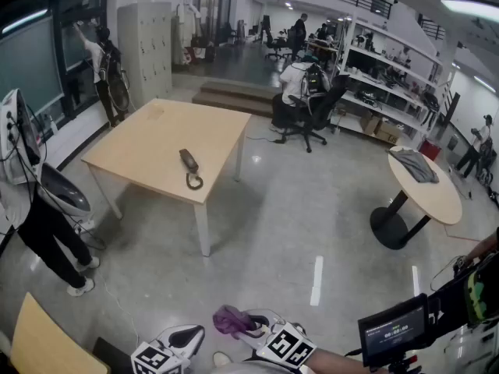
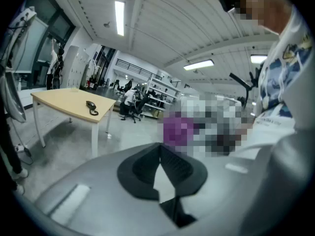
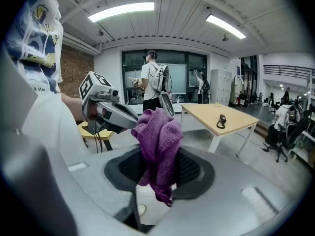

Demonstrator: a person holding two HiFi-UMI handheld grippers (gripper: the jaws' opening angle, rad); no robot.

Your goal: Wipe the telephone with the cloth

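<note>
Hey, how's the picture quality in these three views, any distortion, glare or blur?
Head view: heavy fisheye bend, soft light reflections on the floor; the telephone is small but clear. Left gripper view: round dark vignette, a mosaic patch mid-right, the left tool soft up close. Right gripper view: the purple cloth in the right tool is sharp, ceiling lights blown white.

A dark telephone (image 1: 189, 162) lies near the edge of the table (image 1: 148, 142); the crumpled purple cloth (image 3: 158, 136) sits pinched in the right tool (image 3: 160, 173).

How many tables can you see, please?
3: a square table holding the telephone, a round table at right, a tan table at bottom left. More may be hidden.
</note>
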